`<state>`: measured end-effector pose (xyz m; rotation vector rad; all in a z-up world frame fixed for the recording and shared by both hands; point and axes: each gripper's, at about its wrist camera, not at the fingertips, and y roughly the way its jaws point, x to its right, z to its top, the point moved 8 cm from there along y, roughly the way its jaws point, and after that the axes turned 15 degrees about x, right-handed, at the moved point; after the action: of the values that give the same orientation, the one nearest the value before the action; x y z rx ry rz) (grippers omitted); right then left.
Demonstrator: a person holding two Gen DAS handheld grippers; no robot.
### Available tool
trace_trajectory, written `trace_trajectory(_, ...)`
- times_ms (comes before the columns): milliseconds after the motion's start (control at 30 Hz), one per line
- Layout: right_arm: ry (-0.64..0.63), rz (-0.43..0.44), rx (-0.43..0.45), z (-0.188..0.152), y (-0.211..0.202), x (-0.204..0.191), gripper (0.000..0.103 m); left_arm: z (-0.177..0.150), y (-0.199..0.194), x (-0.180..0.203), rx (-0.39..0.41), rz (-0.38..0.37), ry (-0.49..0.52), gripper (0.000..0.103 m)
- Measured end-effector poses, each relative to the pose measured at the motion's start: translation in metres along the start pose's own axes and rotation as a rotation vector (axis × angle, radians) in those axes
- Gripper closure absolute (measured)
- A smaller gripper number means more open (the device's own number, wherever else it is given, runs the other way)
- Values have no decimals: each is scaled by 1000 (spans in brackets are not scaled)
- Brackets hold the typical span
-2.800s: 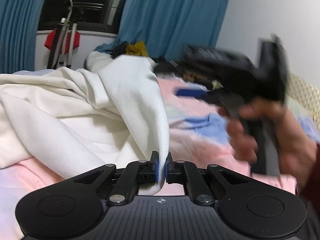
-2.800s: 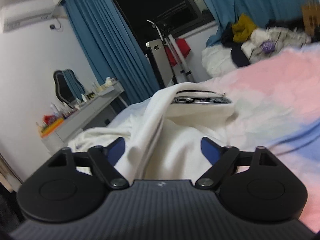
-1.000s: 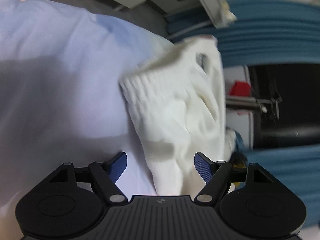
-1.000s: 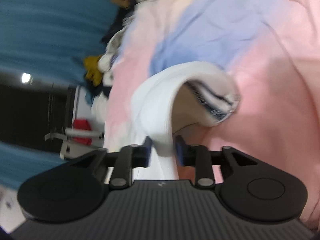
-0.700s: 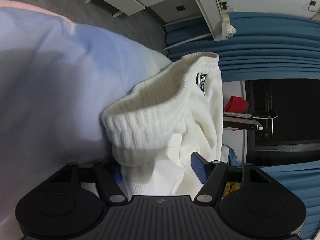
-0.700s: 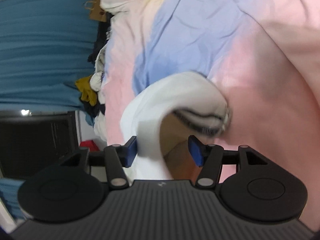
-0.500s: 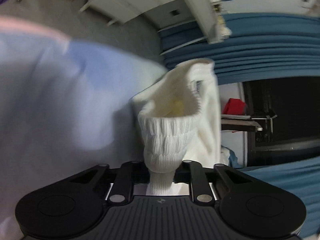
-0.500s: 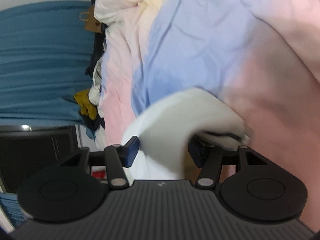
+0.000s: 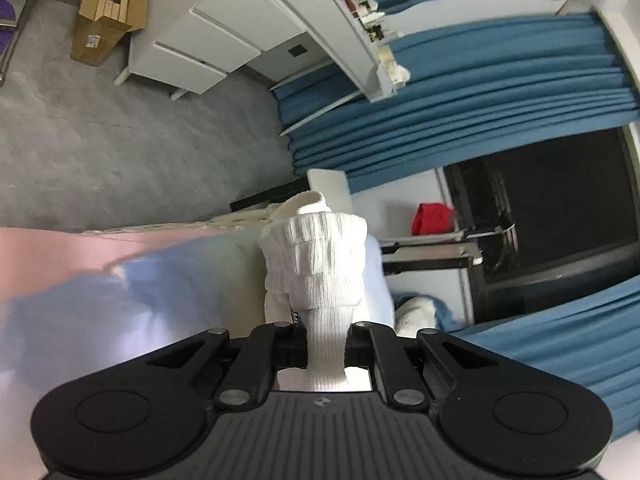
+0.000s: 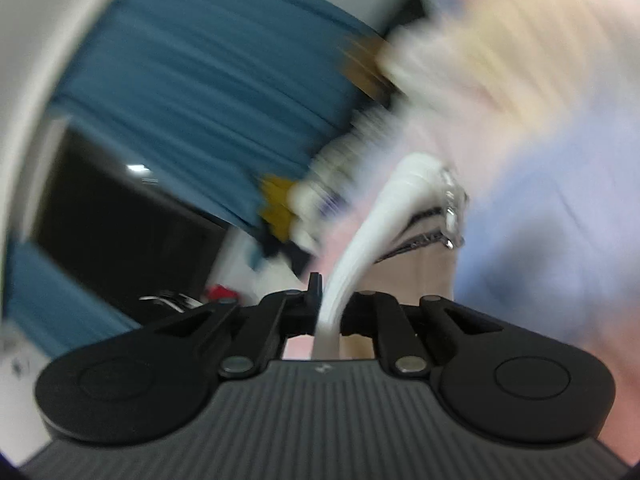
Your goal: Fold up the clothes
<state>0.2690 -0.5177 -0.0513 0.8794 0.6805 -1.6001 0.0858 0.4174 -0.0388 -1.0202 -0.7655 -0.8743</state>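
Note:
A white knit garment (image 9: 316, 264) with a ribbed hem hangs bunched over the pink and blue bed sheet (image 9: 100, 300). My left gripper (image 9: 325, 346) is shut on its ribbed edge. In the blurred right wrist view, my right gripper (image 10: 329, 316) is shut on another white fold of the same garment (image 10: 384, 216), near its black-striped collar band. Both views are rolled sideways.
A white desk with drawers (image 9: 224, 36) and a cardboard box (image 9: 106, 16) stand on the grey floor. Blue curtains (image 9: 460, 96) frame a dark window. A pile of other clothes (image 10: 320, 200) lies on the far end of the bed.
Both grippers have closed on the white garment: the left on the ribbed hem, the right on the fold by the collar. Both have swung, and the right view is now motion-blurred.

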Motion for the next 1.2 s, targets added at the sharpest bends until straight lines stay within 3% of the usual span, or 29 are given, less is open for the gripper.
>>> trace_trajectory(67, -87, 72, 90, 14, -16, -19, 94, 1, -8, -10, -25, 21, 16, 94)
trace_trajectory(133, -117, 46, 127, 23, -27, -18, 94, 0, -12, -25, -51, 47, 22, 94)
trace_trajectory(200, -115, -109, 100, 25, -34, 8, 94, -6, -13, -43, -77, 74, 25, 93)
trace_trajectory(267, -73, -319, 3, 15, -40, 48, 94, -13, -14, -59, -91, 102, 47, 93)
trace_trajectory(367, 116, -644, -166, -13, -59, 120, 94, -21, -13, -77, -101, 140, 103, 91)
trace_trajectory(433, 267, -768, -206, -28, -73, 155, 92, -25, -15, -81, -94, 142, 148, 88)
trace_trajectory(467, 304, -782, -207, -30, -76, 162, 92, -26, -17, -81, -94, 139, 165, 86)
trace_trajectory(600, 255, -757, -183, -21, -72, 151, 90, -30, -30, -70, -94, 134, 294, 71)
trace_trajectory(700, 193, -755, -122, -13, -77, 132, 85, -26, -50, -54, -58, 129, 378, 54)
trace_trajectory(733, 153, -760, -106, -8, -78, 126, 78, -26, -57, -49, -47, 127, 402, 47)
trace_trajectory(867, -10, -765, -7, 11, -86, 101, 36, -30, -86, -17, 17, 118, 543, 31)
trace_trajectory(900, -62, -765, 19, 11, -81, 92, 30, -33, -92, -7, 32, 112, 579, 28)
trace_trajectory(1000, -221, -737, 96, 19, -90, 69, 30, -55, -108, 24, 60, 69, 690, 24)
trace_trajectory(1067, -277, -663, 112, 16, -88, 48, 30, -79, -113, 49, 58, 24, 761, 24)
trace_trajectory(1200, -384, -440, 38, -15, -73, 4, 30, -134, -113, 92, 33, -55, 851, 23)
